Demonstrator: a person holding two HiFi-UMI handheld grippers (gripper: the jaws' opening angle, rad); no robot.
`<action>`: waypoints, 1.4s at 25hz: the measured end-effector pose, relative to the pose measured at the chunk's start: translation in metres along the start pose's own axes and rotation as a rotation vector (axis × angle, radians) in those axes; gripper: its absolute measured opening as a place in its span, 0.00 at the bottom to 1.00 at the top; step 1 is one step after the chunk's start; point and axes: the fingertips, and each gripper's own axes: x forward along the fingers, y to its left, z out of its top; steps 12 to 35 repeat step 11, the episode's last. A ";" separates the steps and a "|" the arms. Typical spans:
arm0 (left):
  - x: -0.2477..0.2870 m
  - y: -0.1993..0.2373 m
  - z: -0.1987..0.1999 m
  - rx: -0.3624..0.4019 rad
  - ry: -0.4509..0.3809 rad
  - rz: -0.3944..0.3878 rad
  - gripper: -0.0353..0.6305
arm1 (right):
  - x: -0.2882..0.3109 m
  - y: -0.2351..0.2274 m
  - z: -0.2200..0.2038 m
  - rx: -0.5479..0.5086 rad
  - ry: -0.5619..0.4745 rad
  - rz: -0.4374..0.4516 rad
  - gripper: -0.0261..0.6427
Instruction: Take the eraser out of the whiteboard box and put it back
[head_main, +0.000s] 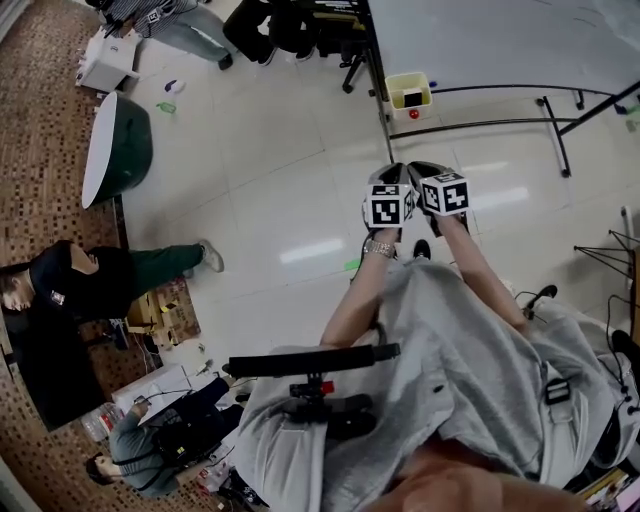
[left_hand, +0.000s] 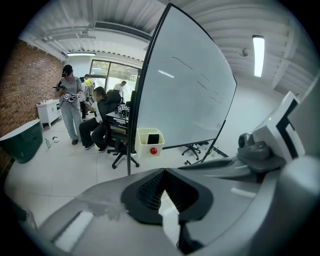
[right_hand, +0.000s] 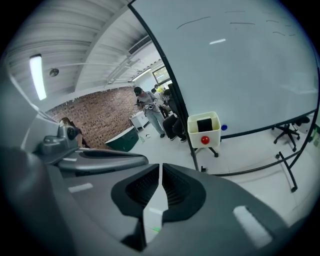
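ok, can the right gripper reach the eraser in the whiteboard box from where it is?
Probably not yet: the right gripper is shut and the whiteboard box is well ahead across the floor. Nothing blocks the way; the eraser stands in its open top.

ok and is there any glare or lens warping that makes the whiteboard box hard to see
Head view: pale light streaks glare off the floor, but the whiteboard box reads clearly. Left gripper view: the fisheye bows the whiteboard edge, and the ceiling light is blown out. Right gripper view: dark rounded corners, box sharp.
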 end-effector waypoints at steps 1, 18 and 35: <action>0.000 0.002 0.003 0.000 -0.007 -0.001 0.06 | 0.000 0.001 0.003 -0.013 -0.001 -0.008 0.08; -0.013 0.011 0.029 0.010 -0.035 -0.002 0.06 | -0.006 0.013 0.037 -0.058 -0.083 -0.098 0.08; -0.013 0.011 0.029 0.010 -0.035 -0.002 0.06 | -0.006 0.013 0.037 -0.058 -0.083 -0.098 0.08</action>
